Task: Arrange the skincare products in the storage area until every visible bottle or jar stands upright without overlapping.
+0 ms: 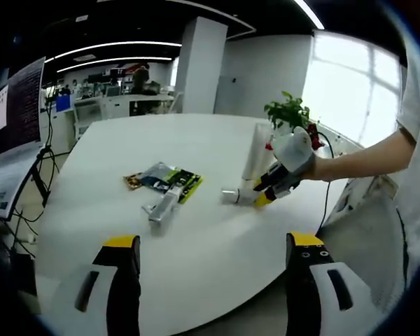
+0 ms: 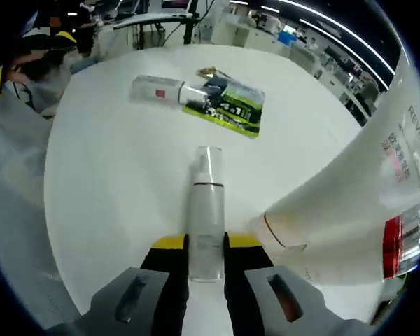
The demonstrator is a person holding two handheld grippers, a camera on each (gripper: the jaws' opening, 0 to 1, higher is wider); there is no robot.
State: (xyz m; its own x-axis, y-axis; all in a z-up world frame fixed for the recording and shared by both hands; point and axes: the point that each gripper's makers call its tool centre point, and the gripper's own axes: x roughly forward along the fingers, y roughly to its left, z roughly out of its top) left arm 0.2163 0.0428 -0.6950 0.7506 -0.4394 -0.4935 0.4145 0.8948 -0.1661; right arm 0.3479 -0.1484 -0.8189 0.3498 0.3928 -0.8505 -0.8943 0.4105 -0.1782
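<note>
Right tool [image 2: 206, 250] clamped on small spray bottle [image 2: 204, 210] lying on white table [image 2: 112, 182], beside upright tube [image 2: 357, 210]. Left tool [image 1: 213, 245] wide open, nothing held, above table near edge. 2nd bottle [image 2: 157, 91] lying flat touching sachet pack [image 2: 231, 103].

Open-plan office: rows of workstations [image 1: 105, 105], ceiling strip lights [image 1: 112, 47], a monitor [image 1: 17, 105], a white desk [image 1: 196, 238].

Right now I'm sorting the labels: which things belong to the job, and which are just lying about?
Job:
- spray bottle, lying flat, clamped in the right gripper
- second bottle, lying flat
- white tube

Lying about:
- sachet
- potted plant
- cable
</note>
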